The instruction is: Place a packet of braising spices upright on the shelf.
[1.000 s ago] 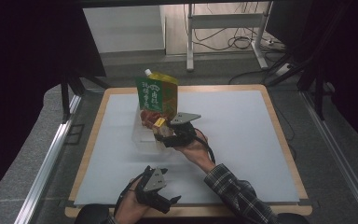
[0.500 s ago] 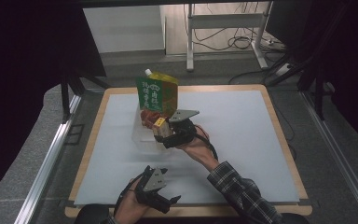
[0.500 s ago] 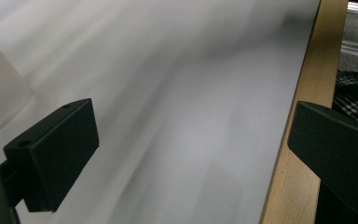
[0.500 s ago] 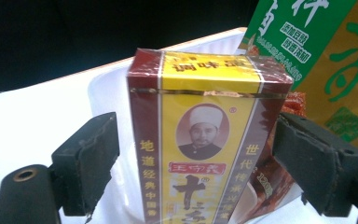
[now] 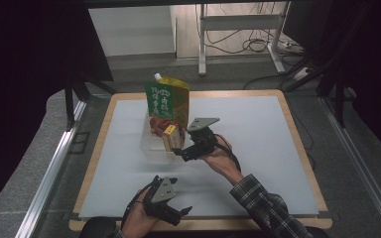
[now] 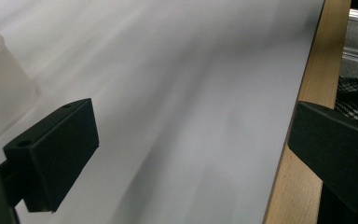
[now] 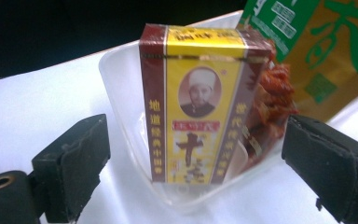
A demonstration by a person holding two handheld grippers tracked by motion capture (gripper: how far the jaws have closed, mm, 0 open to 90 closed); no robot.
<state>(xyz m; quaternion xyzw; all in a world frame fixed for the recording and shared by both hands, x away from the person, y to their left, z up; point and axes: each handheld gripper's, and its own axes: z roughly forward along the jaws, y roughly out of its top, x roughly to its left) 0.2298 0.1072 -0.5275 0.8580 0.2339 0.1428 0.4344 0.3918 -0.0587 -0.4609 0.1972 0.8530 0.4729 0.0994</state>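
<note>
Our right gripper (image 7: 193,177) hangs open before the yellow-and-maroon box (image 7: 198,100) standing in the clear plastic tray (image 7: 116,74); our left gripper (image 6: 191,154) rests open above the white mat (image 6: 191,70).

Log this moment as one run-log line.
right tool: open, facing spice box | box: upright in clear tray | left tool: open, idle near table edge

1. This looks like a lab or test room, not a home.
2. A white work board (image 5: 248,148) with a wooden edge (image 5: 297,134) sits inside a metal frame of rails (image 5: 49,168).
3. Dark curtains (image 5: 30,64) close off both sides.
4. Behind the board, loose cables (image 5: 258,44) lie on a bare floor under a metal stand (image 5: 238,25).
</note>
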